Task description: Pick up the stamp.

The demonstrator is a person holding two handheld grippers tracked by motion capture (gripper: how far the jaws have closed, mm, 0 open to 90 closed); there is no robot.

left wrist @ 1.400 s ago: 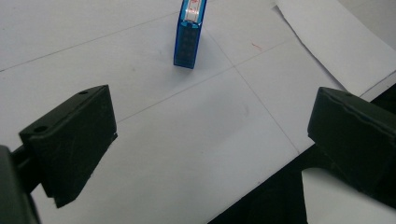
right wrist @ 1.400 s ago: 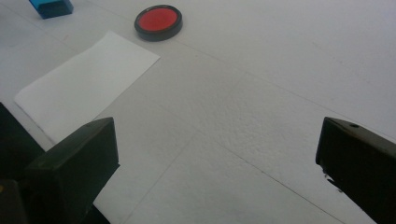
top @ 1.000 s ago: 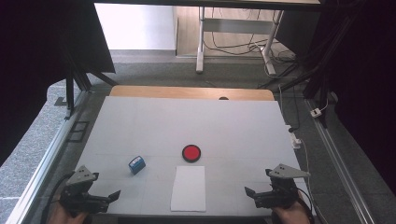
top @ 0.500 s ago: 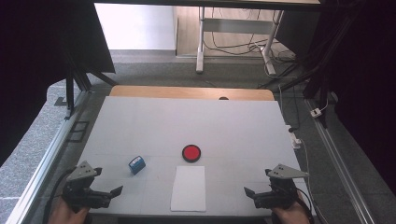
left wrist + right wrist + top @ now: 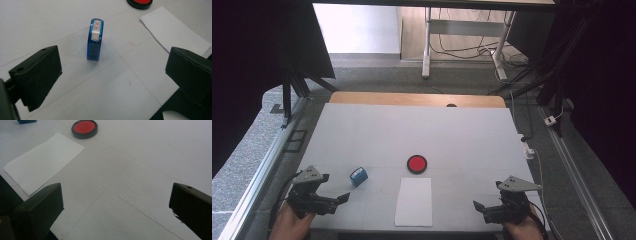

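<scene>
We see the small blue plastic stamp (image 5: 95,40) upright on the white table (image 5: 412,130), long axis toward our left gripper (image 5: 329,201), whose released jaws have edged nearer; right gripper (image 5: 484,210) released too.

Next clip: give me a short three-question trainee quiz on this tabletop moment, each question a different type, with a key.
1. True or false: the left hand-held gripper has its jaws closed on the blue stamp.
2. Multiple choice: in the high view, the red ink pad lies where relative to the white paper sheet? A) on top of it B) just beyond its far edge, on the table C) to its left, touching the stamp
3. Fill in: the right hand-held gripper holds ____.

Key: 1 false: both jaws are apart, and the stamp stands free ahead of them. 2 B. 3 nothing: its jaws are open over the bare table.
</scene>
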